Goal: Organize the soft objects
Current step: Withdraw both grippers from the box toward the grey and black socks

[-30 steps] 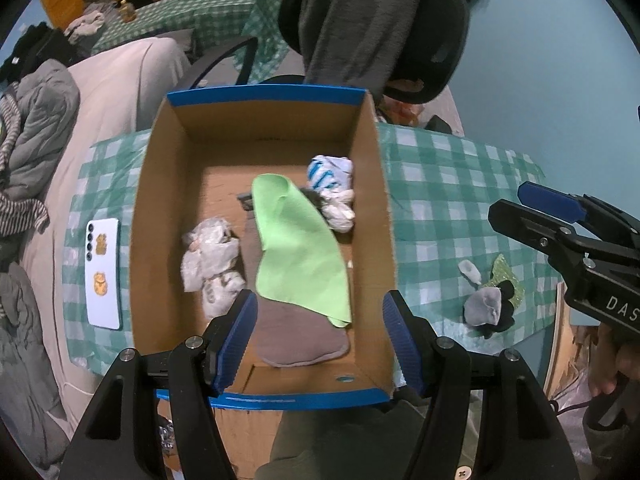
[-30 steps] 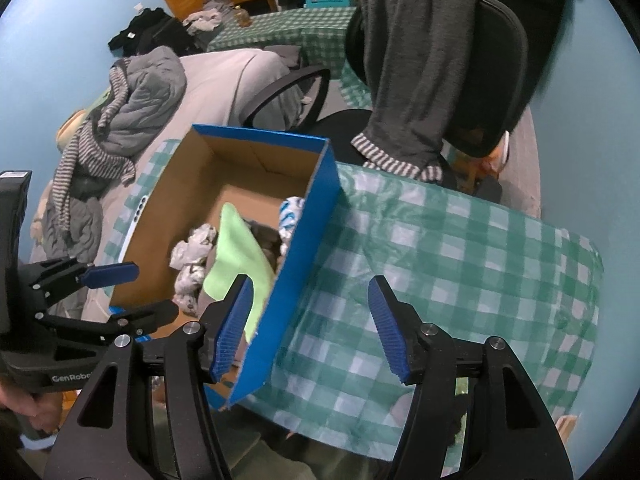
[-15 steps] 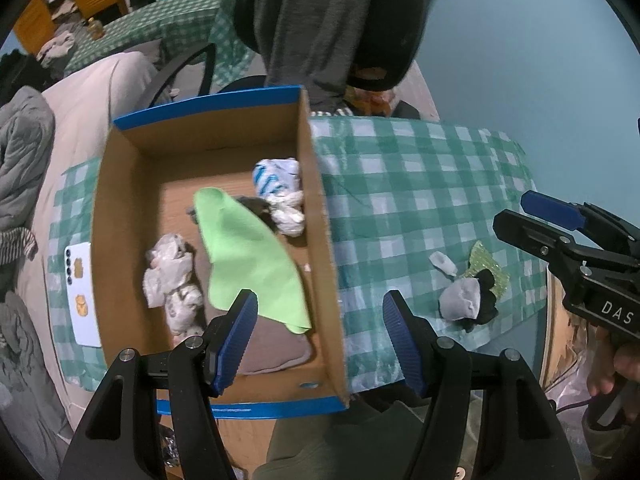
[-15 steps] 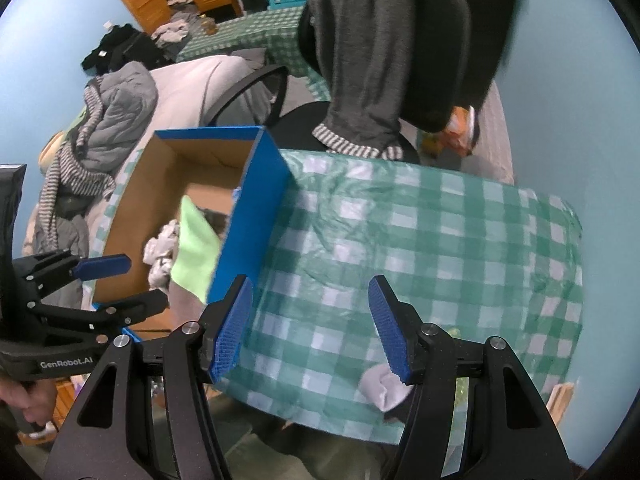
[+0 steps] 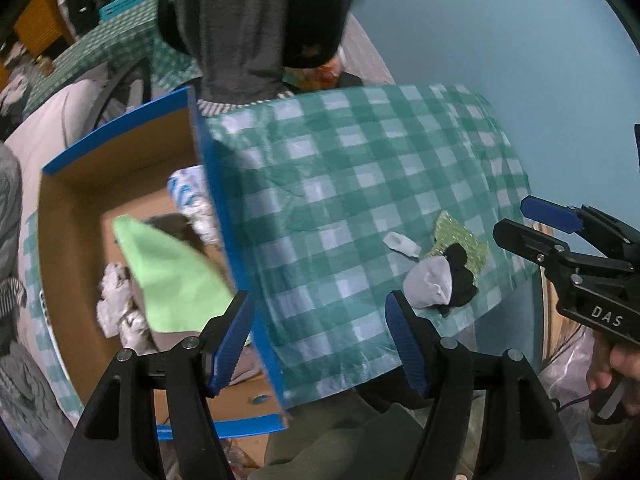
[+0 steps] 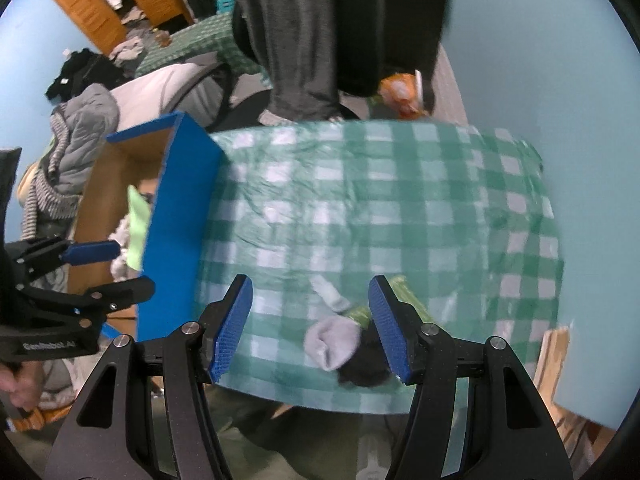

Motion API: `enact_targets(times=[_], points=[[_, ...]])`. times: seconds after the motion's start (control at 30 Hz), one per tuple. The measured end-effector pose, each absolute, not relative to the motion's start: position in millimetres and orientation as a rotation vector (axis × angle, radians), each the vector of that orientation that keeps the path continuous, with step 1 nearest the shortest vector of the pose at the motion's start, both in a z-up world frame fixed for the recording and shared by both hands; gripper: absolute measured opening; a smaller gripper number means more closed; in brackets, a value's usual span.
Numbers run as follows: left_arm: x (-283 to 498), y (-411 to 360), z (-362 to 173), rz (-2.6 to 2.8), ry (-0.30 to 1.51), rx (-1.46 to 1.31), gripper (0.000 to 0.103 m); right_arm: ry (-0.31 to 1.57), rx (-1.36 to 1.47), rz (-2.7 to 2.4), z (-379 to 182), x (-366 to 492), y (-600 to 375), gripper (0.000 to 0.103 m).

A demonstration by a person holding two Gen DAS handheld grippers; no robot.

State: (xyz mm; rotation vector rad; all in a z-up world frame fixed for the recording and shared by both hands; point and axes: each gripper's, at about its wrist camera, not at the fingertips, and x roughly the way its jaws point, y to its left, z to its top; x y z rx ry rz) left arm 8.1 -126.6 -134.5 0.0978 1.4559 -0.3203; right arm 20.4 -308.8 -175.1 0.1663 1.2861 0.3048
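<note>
- A green-and-white checked tablecloth (image 5: 360, 184) covers the table, wrinkled, its edge hanging over the near side
- A cardboard box (image 5: 72, 248) with blue outer walls stands at the left end, holding a lime-green cloth (image 5: 176, 280) and pale crumpled soft items (image 5: 116, 300)
- Near the cloth's right near corner lie a grey sock (image 5: 430, 282), a black sock (image 5: 460, 276) touching it, a glittery green piece (image 5: 460, 238) and a small white scrap (image 5: 402, 244)
- Left gripper (image 5: 320, 338) is opening wider, nothing between its pads
- Right gripper (image 6: 310, 328) hangs open above the grey sock, not touching it
- Behind the table: a turquoise wall (image 5: 500, 28), an office chair (image 6: 360, 28) draped with a grey garment (image 6: 296, 40), heaped clothes and wooden cabinets (image 6: 100, 0)
</note>
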Motion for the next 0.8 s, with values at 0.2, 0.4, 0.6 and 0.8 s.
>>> enact_targets(times=[0.2, 0.4, 0.6, 0.8], points=[[6, -157, -148, -0.386, 1.488, 0.157, 0.069, 1.324, 0.201, 0.247, -198, 4, -336, 0.061], [3, -180, -163, -0.43, 1.517, 0.193, 0.069, 1.356, 0.234, 0.206, -217, -12, -357, 0.061], [0, -201, -178, -0.467, 1.537, 0.238, 0.075, 1.378, 0.259, 0.187, -236, -23, -370, 0.061], [-4, -219, -194, -0.521, 1.568, 0.24, 0.076, 1.409, 0.279, 0.186, -258, -29, -375, 0.061]])
